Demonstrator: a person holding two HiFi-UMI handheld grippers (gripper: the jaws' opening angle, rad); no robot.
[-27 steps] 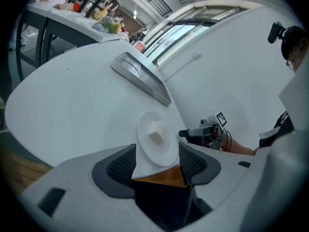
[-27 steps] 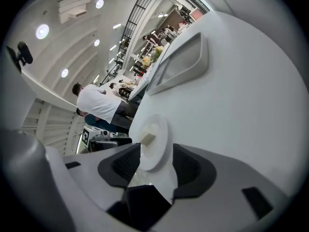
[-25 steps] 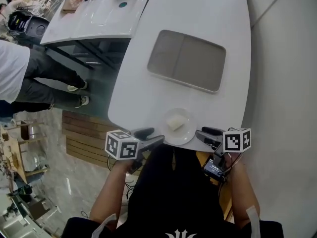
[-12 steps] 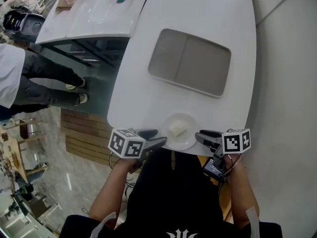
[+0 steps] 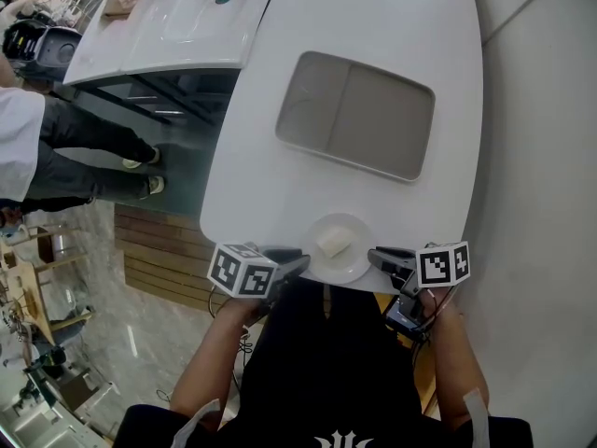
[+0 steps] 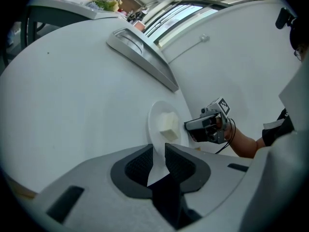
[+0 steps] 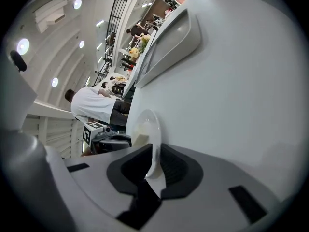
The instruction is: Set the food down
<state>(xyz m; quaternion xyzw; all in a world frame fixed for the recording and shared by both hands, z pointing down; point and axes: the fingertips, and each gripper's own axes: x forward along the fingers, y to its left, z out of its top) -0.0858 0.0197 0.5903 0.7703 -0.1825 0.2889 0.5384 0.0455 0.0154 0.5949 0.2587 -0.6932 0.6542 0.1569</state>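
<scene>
Nearest: black garment [image 5: 322,381] of the person, forearms reaching forward to either side.

Left gripper [image 5: 297,261], marker cube on top, is held at the left side of a white plate [image 5: 354,232]. In the left gripper view its jaws have just been closing and are clamped on the plate's near rim; the thin rim is seen pinched between the two dark pads [image 6: 141,164].

Right gripper [image 5: 381,256] is held at the plate's right side. Its jaws have likewise just been closing. In the right gripper view the plate rim is seen edge-on, squeezed between the pads [image 7: 170,164].

The plate is thus gripped from both sides at the near edge of the white surface [image 5: 373,17]. Whether it rests on the surface or is held just clear of it cannot be told.

Food [image 5: 332,245]: one pale, block-shaped piece, lying on the plate slightly left of centre, between the two grippers and touched by neither.

Further out on the surface: a grey rectangular tray [image 5: 354,115], well apart from the plate.

Beyond, upper left: a second white table [image 5: 177,26] carrying small items too distant to identify. A person in a white top [image 5: 19,138] is seen standing on the floor beside it.
</scene>
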